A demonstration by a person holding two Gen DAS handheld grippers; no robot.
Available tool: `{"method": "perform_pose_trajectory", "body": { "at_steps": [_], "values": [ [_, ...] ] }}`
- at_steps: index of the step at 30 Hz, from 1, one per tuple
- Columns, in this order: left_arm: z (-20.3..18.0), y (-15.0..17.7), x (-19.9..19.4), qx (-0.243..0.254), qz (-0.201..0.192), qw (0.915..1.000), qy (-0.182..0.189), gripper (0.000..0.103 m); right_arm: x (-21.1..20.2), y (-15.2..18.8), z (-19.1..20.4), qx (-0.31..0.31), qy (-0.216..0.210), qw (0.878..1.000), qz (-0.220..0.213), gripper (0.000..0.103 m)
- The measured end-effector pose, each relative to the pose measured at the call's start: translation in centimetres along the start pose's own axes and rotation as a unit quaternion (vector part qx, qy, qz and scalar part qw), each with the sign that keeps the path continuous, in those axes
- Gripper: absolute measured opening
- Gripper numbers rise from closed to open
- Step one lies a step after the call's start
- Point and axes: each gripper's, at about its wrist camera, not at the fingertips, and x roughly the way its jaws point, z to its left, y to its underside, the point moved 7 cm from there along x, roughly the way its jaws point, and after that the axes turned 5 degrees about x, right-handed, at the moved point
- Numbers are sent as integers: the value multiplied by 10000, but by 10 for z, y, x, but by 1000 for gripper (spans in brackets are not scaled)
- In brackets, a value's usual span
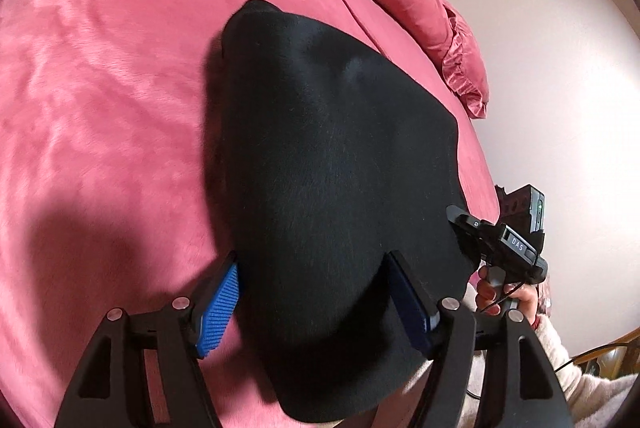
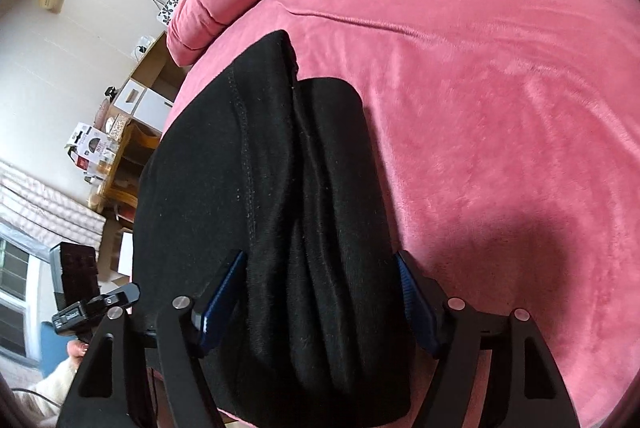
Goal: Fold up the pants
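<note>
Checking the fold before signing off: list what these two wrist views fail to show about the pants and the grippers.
- Left wrist view: the near end of the black pants runs under the left gripper and off the bottom edge.
- Right wrist view: layers inside the fold are too dark to count; the right gripper hides the near edge.
- Both views: the pink bed cover hides the underside.

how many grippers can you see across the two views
2. The left gripper straddles the black pants' near edge on the pink bed cover; the right gripper straddles the folded bundle beside it.
</note>
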Motion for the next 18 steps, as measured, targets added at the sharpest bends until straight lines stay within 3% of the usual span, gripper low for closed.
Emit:
{"method": "perform_pose_trajectory", "body": {
  "at_steps": [4,6,12,15,18],
  "values": [
    [4,-3,17,-128,293,9991,294,77,4,-3,0,128,-45,9999,6,74],
    [4,-1,18,-223,247,9987,382,77,6,-4,-2,138,-61,9999,13,74],
    [-9,4,20,211,197,9996,42,77,9,-5,1,43,75,10000,-2,74],
    [-15,4,17,300,116,9995,-28,66,7,-1,10,-254,283,9992,-146,67],
    [-18,4,8,356,-5,9992,-179,58,1,2,16,-274,189,9991,-273,57]
  ]
}}
